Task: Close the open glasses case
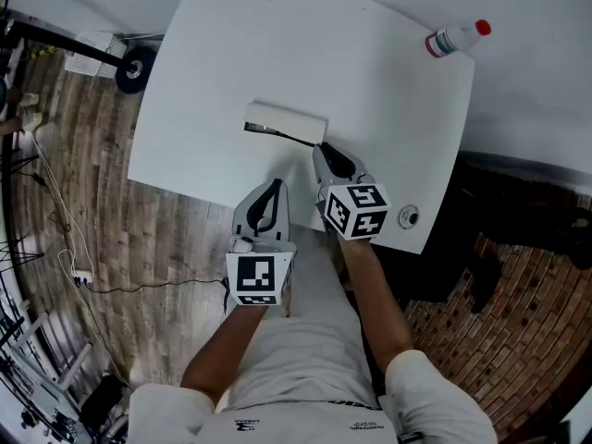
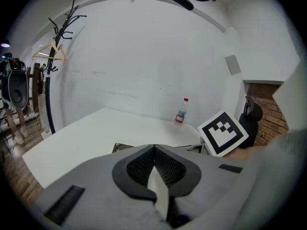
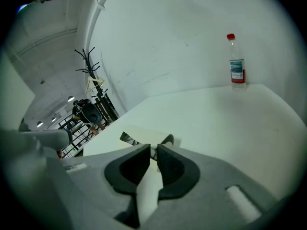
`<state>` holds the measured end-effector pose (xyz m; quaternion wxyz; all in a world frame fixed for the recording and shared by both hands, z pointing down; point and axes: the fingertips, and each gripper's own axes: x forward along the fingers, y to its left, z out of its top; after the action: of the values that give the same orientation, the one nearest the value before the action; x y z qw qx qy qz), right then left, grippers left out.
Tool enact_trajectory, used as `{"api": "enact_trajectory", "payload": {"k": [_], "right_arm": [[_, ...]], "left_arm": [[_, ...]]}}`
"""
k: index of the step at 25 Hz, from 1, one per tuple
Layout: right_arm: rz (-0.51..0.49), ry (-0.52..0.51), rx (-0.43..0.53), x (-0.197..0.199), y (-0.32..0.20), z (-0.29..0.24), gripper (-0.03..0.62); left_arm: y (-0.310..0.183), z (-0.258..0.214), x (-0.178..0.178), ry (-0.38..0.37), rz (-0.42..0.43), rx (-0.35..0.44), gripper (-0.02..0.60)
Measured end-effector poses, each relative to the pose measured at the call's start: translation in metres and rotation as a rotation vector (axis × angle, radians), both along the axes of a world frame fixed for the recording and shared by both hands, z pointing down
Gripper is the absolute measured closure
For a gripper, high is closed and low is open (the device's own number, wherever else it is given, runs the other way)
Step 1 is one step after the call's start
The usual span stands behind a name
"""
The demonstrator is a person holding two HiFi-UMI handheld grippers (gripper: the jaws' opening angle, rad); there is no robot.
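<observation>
The glasses case (image 1: 285, 122) lies open in the middle of the white table (image 1: 379, 91), its pale lid raised over a dark opening. My right gripper (image 1: 321, 148) reaches the case's right end, jaws drawn together with only a sliver between them. In the right gripper view, the case (image 3: 134, 134) sits just beyond the right gripper (image 3: 153, 147). My left gripper (image 1: 271, 185) hangs shut over the table's near edge, short of the case. From the left gripper view, the left gripper (image 2: 154, 147) hides all but the top edge of the case (image 2: 123, 147).
A clear bottle with a red cap (image 1: 455, 38) stands at the table's far right corner. A round metal fitting (image 1: 408, 216) sits at the near right corner. A wood floor with cables (image 1: 83, 266) lies to the left. A coat rack (image 2: 58, 37) stands by the wall.
</observation>
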<state>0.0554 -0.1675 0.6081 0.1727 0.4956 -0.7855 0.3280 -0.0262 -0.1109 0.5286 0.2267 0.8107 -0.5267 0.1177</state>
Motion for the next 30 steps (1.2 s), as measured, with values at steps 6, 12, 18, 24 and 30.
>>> {"api": "enact_trajectory", "payload": {"k": [6,12,18,24,30], "right_arm": [[0.008,-0.002,0.002,0.0,0.002,0.001,0.554],[0.005,0.001,-0.01,-0.002,0.005,0.007,0.553],[0.003,0.0,-0.017,-0.003,0.01,0.011,0.553],[0.001,0.006,-0.033,-0.004,0.013,0.019,0.554],[0.005,0.007,-0.047,-0.004,0.016,0.025,0.557]], "left_arm": [[0.0,0.001,-0.002,-0.005,-0.003,0.0,0.584],[-0.001,0.0,-0.003,-0.001,-0.003,-0.002,0.584],[-0.001,0.003,-0.002,-0.006,0.005,-0.005,0.584],[-0.001,0.006,-0.004,-0.008,0.005,-0.009,0.584],[0.0,0.006,-0.003,-0.007,0.008,-0.01,0.584]]}}
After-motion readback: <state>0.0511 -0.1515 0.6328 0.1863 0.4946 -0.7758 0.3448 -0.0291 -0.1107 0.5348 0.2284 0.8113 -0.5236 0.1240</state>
